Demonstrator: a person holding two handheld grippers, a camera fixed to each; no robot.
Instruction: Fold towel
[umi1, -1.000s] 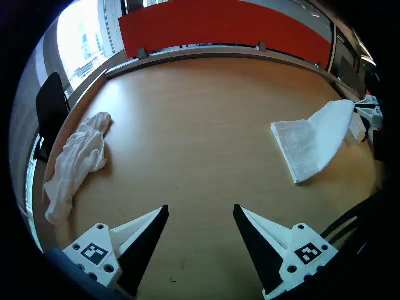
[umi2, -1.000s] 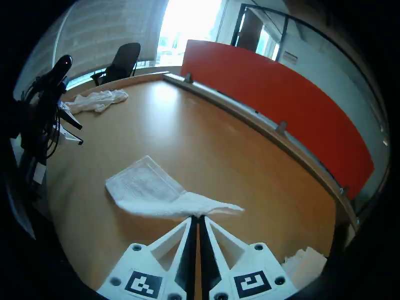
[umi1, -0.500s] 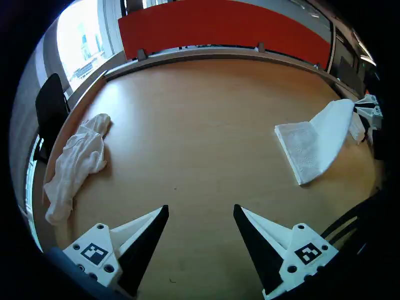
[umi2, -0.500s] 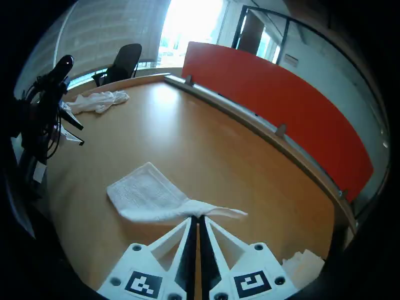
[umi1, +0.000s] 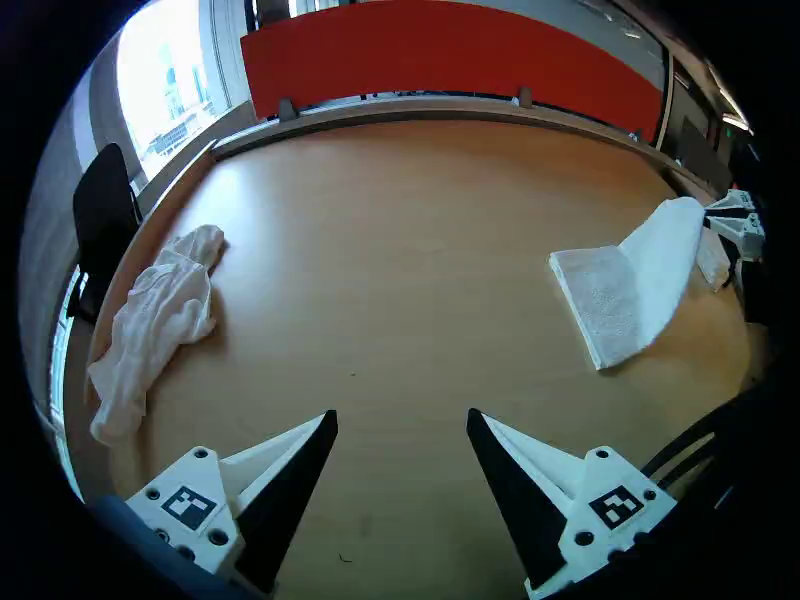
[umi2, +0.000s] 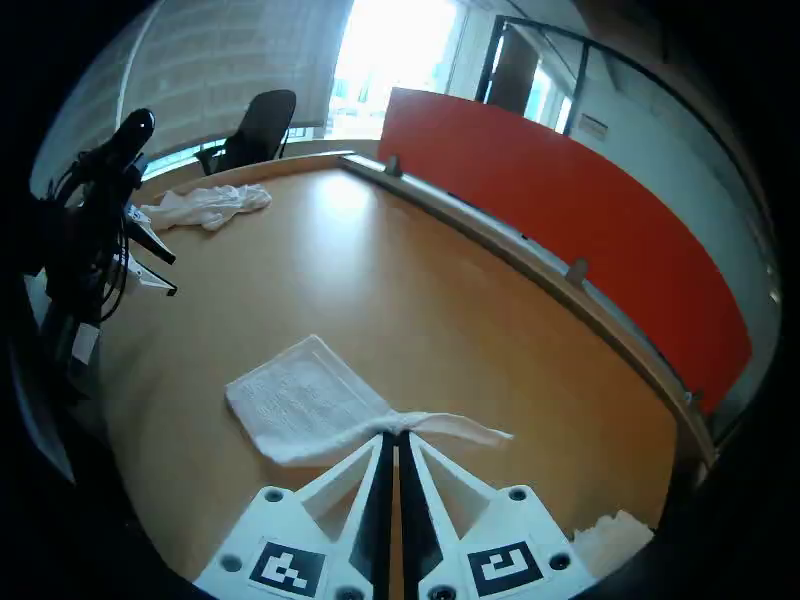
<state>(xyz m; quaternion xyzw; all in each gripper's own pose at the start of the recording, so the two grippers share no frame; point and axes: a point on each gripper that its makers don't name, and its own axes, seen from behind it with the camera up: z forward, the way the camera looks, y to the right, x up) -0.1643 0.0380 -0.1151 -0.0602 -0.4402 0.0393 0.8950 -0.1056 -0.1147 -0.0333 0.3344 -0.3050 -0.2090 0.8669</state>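
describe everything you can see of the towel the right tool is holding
The towel is white, textured cloth, partly folded into a flat rectangle lying on the wooden table. One end is raised off the table in a slack, narrowing strip, its tip pinched between the shut fingers of the right tool. Nothing else touches it.

On the table (umi1: 400, 250), the towel (umi1: 605, 300) lies at right, a crumpled cloth (umi1: 160, 310) well apart at left.
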